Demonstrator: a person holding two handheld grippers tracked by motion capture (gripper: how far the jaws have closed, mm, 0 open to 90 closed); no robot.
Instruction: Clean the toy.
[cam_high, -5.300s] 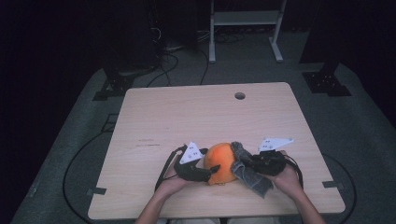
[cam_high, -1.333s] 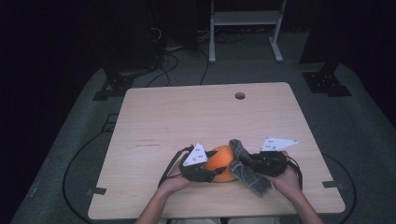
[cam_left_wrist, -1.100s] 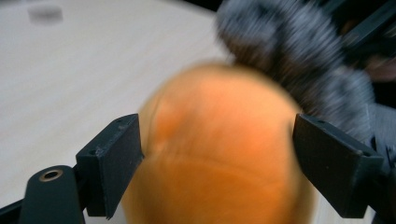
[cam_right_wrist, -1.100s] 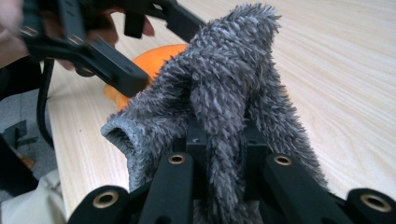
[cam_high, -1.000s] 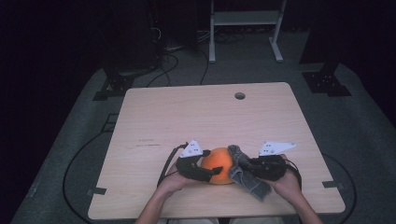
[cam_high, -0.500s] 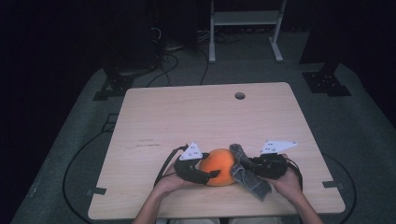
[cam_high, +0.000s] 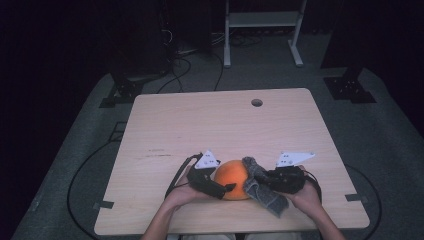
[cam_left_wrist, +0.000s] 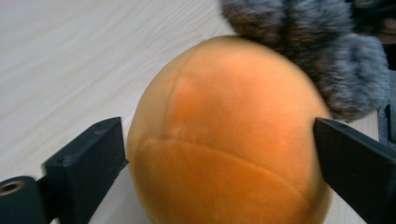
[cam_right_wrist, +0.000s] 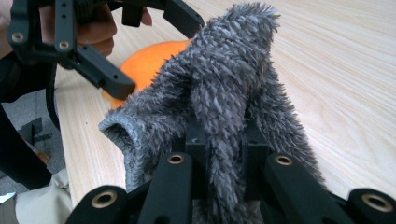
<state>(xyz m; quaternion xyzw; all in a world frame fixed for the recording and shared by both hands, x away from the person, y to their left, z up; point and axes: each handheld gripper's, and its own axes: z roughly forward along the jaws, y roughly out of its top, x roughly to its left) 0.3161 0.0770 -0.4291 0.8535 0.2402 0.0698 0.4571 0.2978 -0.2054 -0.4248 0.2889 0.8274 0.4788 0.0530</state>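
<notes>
The orange ball (cam_left_wrist: 224, 135) sits between the left tool's (cam_left_wrist: 219, 154) just-widened jaws; the right tool (cam_right_wrist: 223, 140) pinches the grey cloth (cam_right_wrist: 219, 88).

Light wooden table (cam_high: 210, 120) with a round cable hole (cam_high: 257, 102) stands on grey carpet (cam_high: 390, 130) — surroundings dark; white frame legs (cam_high: 260, 30) and black cables (cam_high: 185, 60) behind.

The ball (cam_left_wrist: 224, 135) is soft orange plush, matt and velvety, with fine stitched seams. The cloth (cam_right_wrist: 219, 107) is grey, shaggy microfibre with a rough pile. The table (cam_high: 200, 125) has a pale wood-grain top, smooth and slightly satin. Both grippers' jaws are matt black plastic with small metal eyelets.
</notes>
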